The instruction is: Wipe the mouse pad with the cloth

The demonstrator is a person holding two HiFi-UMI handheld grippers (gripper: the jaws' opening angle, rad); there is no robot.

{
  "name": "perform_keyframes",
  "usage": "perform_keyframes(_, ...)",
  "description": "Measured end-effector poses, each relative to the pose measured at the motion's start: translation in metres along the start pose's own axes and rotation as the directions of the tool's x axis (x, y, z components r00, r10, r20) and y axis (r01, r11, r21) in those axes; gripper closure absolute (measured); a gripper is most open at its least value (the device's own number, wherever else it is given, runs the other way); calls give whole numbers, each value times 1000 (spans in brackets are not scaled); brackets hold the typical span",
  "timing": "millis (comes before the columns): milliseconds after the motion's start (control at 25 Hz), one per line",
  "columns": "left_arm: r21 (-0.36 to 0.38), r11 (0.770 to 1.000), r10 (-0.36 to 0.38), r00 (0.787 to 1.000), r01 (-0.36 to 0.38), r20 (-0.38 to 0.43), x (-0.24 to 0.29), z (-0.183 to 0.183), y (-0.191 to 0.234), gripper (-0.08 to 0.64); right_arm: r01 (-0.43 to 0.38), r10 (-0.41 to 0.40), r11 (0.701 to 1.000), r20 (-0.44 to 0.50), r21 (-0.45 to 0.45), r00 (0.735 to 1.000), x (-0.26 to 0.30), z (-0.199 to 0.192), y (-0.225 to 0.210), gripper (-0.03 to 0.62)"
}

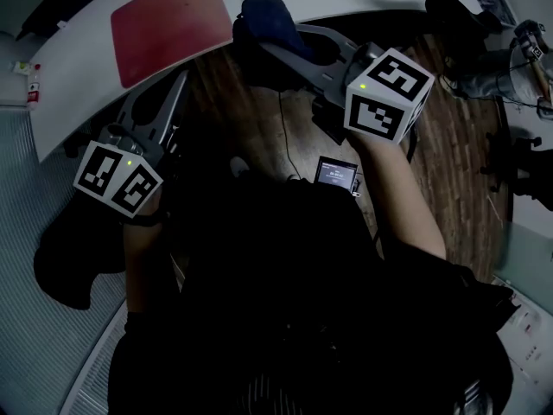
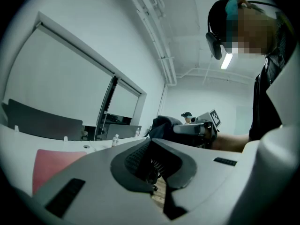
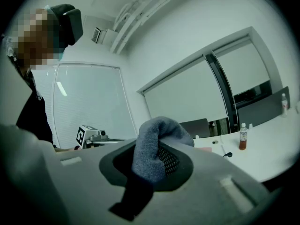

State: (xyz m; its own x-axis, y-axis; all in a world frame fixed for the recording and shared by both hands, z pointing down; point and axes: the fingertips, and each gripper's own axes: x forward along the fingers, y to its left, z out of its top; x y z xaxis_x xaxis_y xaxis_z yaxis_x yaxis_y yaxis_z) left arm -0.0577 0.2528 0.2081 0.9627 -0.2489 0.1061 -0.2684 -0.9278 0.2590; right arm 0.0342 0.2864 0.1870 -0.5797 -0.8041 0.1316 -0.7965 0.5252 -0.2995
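Observation:
The red mouse pad lies flat on the white curved table at the upper left; it also shows as the red mouse pad in the left gripper view. My right gripper is held over the table's near edge, just right of the pad, shut on a bunched blue-grey cloth. That cloth bulges out between the jaws of my right gripper. My left gripper is below the pad, off the table edge, shut with nothing in it. From my left gripper, the cloth shows beyond.
A wooden floor lies below the table edge. A small screen device hangs at the person's chest. A black chair stands at lower left. A bottle stands on the table. Another person's legs are at right.

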Motion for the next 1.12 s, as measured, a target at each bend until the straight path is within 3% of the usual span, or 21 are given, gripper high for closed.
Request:
perform_keyframes(160,-2,1000,-7,1000,7,8,-7,2,10,552,-23,20,998,55,55,998,8,9,0,529)
perform_keyframes(440,-23,1000,-5,1000,6,24,-26,2,60,552,-21,19,999,48,29,999,62,13,4,529)
perform_keyframes(840,-34,999,-18,1000,19,22,-25,-1,66,552,-29,27,999,44,32,999,62,10,1,529)
perform_keyframes(1120,-36,999,4,1000,-5,-6,-15,-5,80,552,-67,65,996,37,54,997,78,14,-24,529)
